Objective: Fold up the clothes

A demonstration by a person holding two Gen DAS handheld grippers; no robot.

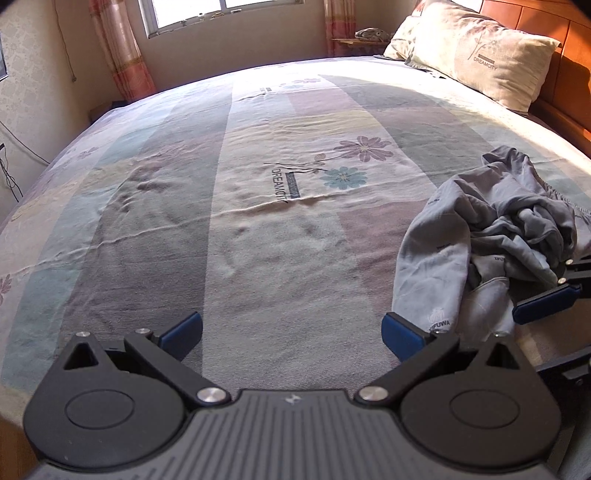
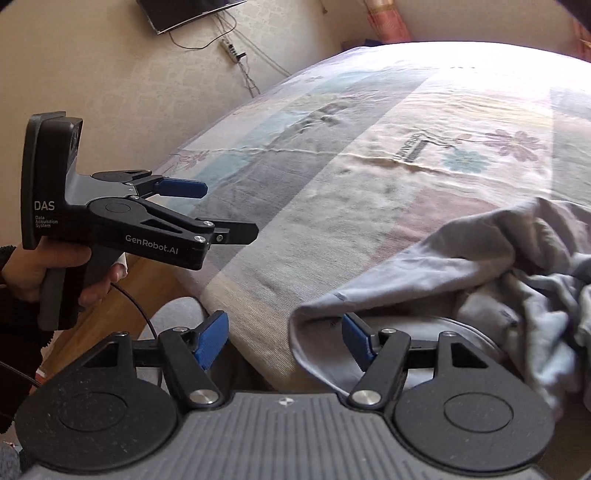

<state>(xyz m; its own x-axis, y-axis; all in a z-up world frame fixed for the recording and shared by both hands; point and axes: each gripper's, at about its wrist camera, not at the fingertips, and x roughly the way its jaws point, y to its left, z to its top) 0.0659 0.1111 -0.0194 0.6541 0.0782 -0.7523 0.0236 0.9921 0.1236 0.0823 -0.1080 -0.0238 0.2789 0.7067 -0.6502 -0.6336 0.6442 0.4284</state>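
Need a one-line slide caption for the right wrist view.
Right gripper open at the edge of a crumpled grey garment on the bed; left gripper, hand-held, open alongside.

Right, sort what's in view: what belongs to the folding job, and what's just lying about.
For the job:
grey garment, crumpled on the bed
left gripper, open
right gripper, open
bed sheet, the folding surface

Lying about:
pillows
curtains
wall screen
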